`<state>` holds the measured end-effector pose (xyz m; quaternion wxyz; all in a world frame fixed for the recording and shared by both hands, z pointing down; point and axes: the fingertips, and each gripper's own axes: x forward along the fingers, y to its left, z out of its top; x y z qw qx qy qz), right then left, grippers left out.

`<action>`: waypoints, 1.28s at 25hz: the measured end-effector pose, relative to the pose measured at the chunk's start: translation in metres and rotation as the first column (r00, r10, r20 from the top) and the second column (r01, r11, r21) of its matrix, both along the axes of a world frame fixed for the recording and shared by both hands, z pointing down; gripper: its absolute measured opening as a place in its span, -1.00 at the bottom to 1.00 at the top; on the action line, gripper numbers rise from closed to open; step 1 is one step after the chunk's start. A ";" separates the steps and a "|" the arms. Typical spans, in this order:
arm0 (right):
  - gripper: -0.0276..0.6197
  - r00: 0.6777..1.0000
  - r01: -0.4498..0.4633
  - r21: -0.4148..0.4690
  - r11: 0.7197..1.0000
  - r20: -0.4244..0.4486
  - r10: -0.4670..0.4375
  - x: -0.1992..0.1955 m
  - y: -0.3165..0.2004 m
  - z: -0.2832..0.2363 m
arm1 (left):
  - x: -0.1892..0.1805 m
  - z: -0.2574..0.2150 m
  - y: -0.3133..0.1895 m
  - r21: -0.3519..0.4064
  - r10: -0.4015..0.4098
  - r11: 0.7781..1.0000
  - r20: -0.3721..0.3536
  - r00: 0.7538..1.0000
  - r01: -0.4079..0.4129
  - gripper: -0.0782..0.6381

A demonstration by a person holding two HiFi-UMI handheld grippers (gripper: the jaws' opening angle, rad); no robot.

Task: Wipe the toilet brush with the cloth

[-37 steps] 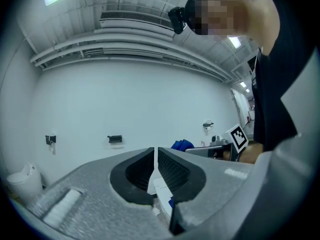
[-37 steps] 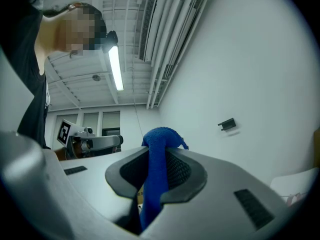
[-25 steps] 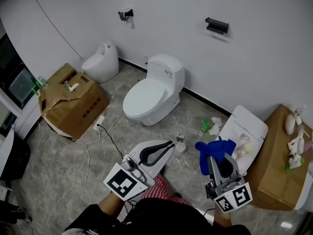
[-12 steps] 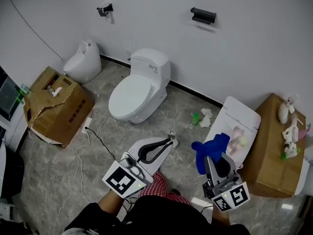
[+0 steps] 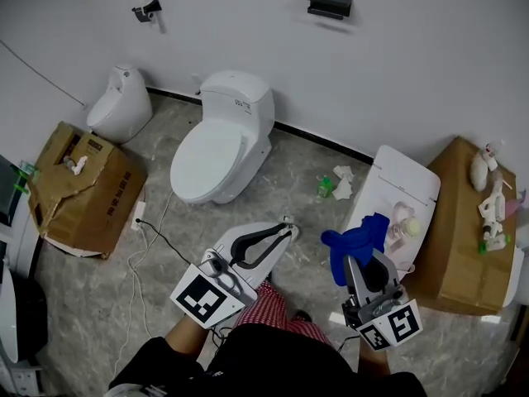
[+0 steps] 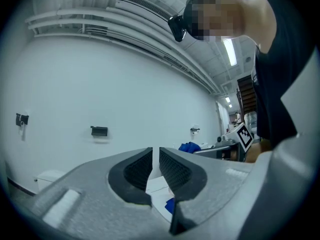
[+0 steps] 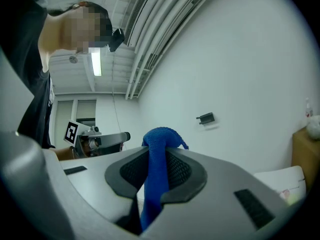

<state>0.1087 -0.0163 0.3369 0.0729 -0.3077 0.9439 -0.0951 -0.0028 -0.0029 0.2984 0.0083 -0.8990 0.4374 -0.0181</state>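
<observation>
While I stand on the grey stone floor facing the white wall, biggest stuff first. White toilet sits at centre against the wall, lid down. Left box is brown cardboard, top flaps torn open, near the toilet's left side. Right box, also cardboard, is at far right w/ small white bits on top. White seat panel lies flat just beside the right box. Small white urinal is against the wall, left of the toilet.

L claw is held low in front of me, pointing twd the toilet base. Its jaws are only a thin slit apart, nothing btwn them, and have just been opening.

R claw is held to its right, apart from it, and is clamped on the blue cloth. The cloth is pinched btwn the pads, bunched up over the tips, w/ a tail hanging down below the jaws.

Toilet brush: can't pick it out in any view.

Small stuff: black wall bracket above the toilet, white power strip w/ cable on the floor by the left box, green item and crumpled tissue on the floor btwn toilet and seat panel.
</observation>
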 end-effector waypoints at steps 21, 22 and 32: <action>-0.71 0.994 -0.104 -0.045 0.994 -0.050 0.102 -0.072 -0.068 0.006 | -0.064 0.033 -0.090 -0.094 0.140 0.986 0.006 0.990 -0.139 -0.66; -0.71 0.993 -0.111 -0.044 0.993 -0.052 0.108 -0.074 -0.070 0.006 | -0.067 0.036 -0.094 -0.098 0.146 0.985 0.022 0.989 -0.143 -0.66; -0.71 0.976 -0.211 -0.062 0.976 -0.071 0.206 -0.094 -0.095 0.017 | -0.081 0.056 -0.125 -0.101 0.246 0.965 0.037 0.969 -0.241 -0.60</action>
